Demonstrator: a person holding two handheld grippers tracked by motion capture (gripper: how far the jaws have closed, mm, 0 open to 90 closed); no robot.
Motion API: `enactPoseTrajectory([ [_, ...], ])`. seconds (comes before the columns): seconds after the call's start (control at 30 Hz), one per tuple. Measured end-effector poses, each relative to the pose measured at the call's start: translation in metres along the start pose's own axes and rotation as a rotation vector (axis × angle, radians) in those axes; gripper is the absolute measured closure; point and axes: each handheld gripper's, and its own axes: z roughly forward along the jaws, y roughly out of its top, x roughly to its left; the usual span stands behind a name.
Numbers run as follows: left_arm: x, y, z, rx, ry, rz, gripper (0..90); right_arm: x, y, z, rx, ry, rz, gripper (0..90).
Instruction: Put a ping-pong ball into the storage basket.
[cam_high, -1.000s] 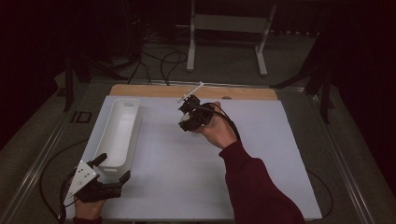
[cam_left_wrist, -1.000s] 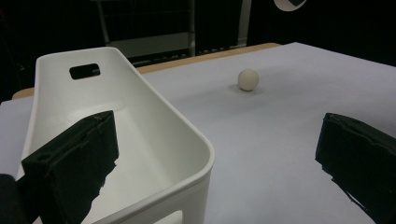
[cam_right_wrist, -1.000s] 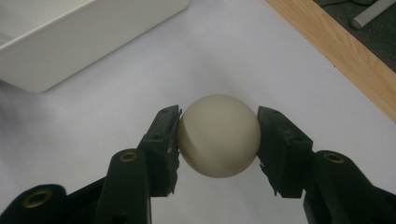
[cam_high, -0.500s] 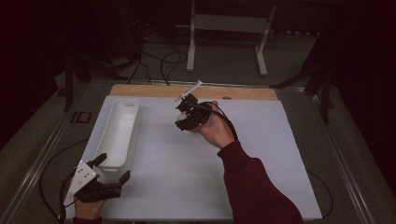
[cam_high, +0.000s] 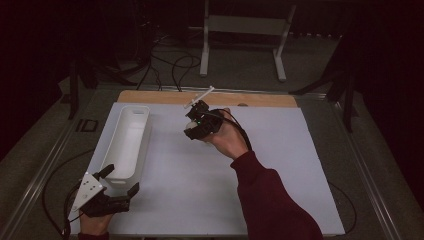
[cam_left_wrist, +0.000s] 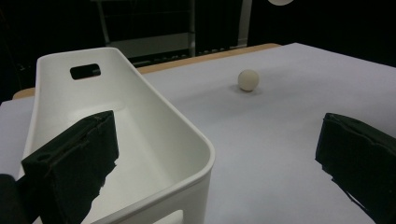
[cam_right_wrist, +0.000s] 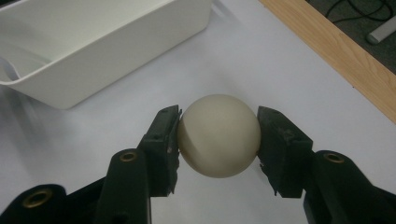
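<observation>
Ball (cam_right_wrist: 218, 135): small, cream, smooth, rigid, likely light; may slip.
Hold: across its widest middle.
Right claw (cam_right_wrist: 218, 140): pinching the ball.
Left claw (cam_left_wrist: 215, 154): spread, beside white bin (cam_left_wrist: 140, 135).

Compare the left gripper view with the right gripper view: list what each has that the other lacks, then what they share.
Left gripper view: the left gripper, jaws wide open astride the near rim of the white bin, one jaw inside it; the bin's handle slot; a loose ball lying free on the sheet.
Right gripper view: the right gripper shut on the gripped ball, pads pressing both sides.
Shared: the bin, the sheet and the wooden edge. Whether both balls are the same one I cannot tell.
</observation>
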Motion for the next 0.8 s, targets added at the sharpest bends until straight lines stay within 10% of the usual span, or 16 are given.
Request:
enactPoseTrajectory([
  [0.8, -0.0005, 0.0002, 0.0001, -0.001, -0.002, -0.001, 0.0, 0.0062, 0.0102, 0.0008, -0.036, 0.024, -0.023, 50.4],
])
